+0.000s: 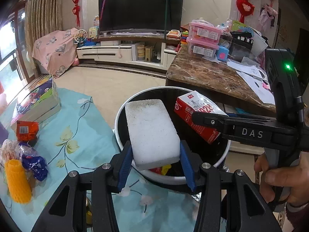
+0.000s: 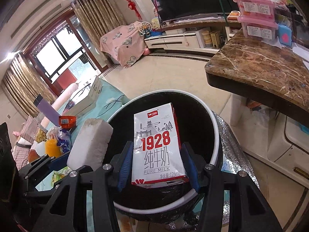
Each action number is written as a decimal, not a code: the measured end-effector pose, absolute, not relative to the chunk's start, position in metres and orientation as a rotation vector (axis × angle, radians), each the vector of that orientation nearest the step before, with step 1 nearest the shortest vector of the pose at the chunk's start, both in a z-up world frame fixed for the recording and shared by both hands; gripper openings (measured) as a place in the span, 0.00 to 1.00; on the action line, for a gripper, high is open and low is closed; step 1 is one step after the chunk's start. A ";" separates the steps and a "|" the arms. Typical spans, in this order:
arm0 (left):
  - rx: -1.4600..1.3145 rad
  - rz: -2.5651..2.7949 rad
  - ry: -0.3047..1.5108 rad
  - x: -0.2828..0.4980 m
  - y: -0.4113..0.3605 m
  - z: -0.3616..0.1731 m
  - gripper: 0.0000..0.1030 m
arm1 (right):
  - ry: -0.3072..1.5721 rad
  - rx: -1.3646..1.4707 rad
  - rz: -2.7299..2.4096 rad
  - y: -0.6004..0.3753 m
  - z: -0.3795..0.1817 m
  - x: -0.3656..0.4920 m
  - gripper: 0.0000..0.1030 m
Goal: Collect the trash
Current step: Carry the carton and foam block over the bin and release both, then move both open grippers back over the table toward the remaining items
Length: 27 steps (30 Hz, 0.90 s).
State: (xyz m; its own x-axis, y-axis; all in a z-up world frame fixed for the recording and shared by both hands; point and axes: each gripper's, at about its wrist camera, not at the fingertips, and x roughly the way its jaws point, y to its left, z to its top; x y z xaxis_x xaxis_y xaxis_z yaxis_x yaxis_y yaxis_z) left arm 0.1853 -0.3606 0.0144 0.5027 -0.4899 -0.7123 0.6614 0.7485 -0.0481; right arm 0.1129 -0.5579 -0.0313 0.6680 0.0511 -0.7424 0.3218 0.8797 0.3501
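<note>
My left gripper [image 1: 155, 155] is shut on a white foam block [image 1: 152, 131] and holds it over the open black trash bin with a white rim [image 1: 120, 108]. My right gripper [image 2: 157, 159] is shut on a red and white 1928 milk carton [image 2: 157, 145], also over the bin [image 2: 216, 133]. In the left wrist view the carton [image 1: 195, 114] and the right gripper's finger [image 1: 222, 121] show at the right. In the right wrist view the foam block [image 2: 89, 143] shows at the left.
More trash lies on the blue flowered tablecloth [image 1: 81, 135]: an orange box [image 1: 26, 130], a blue wrapper [image 1: 34, 162], a yellow mesh sleeve [image 1: 17, 181]. A brown marble counter [image 1: 208, 73] with pink boxes [image 1: 204, 36] stands behind the bin. A game box [image 1: 38, 102] lies far left.
</note>
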 end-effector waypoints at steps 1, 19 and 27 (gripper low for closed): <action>0.244 -0.704 0.777 0.187 -0.362 0.014 0.46 | 0.835 0.487 -0.158 -0.559 -0.032 0.114 0.50; 0.177 -0.696 0.801 0.186 -0.354 0.009 0.64 | 0.799 0.553 -0.177 -0.568 -0.026 0.109 0.54; 0.117 -0.657 0.809 0.166 -0.318 0.005 0.64 | 0.762 0.534 -0.169 -0.548 -0.011 0.095 0.59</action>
State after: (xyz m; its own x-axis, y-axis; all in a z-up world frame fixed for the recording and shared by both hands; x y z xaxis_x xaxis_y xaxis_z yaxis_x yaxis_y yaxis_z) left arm 0.1665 -0.3179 0.0051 0.5049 -0.4998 -0.7038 0.5863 0.7969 -0.1454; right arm 0.0951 -0.5480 -0.0107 0.7178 0.0437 -0.6949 0.3337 0.8543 0.3984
